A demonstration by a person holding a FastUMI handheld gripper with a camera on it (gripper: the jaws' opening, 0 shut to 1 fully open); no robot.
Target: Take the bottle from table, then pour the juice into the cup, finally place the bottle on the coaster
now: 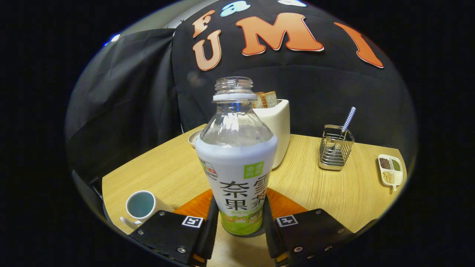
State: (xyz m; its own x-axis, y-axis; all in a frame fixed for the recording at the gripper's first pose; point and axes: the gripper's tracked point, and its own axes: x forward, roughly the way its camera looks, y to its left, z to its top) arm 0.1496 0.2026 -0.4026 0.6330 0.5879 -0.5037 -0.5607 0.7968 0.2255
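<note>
Tool (239,222) fingers are clamping the bottle (237,163) low on its label, holding it upright and uncapped over the coaster (282,204), with the cup (141,205) sitting on the tabletop (167,170) just left of the left finger.
</note>
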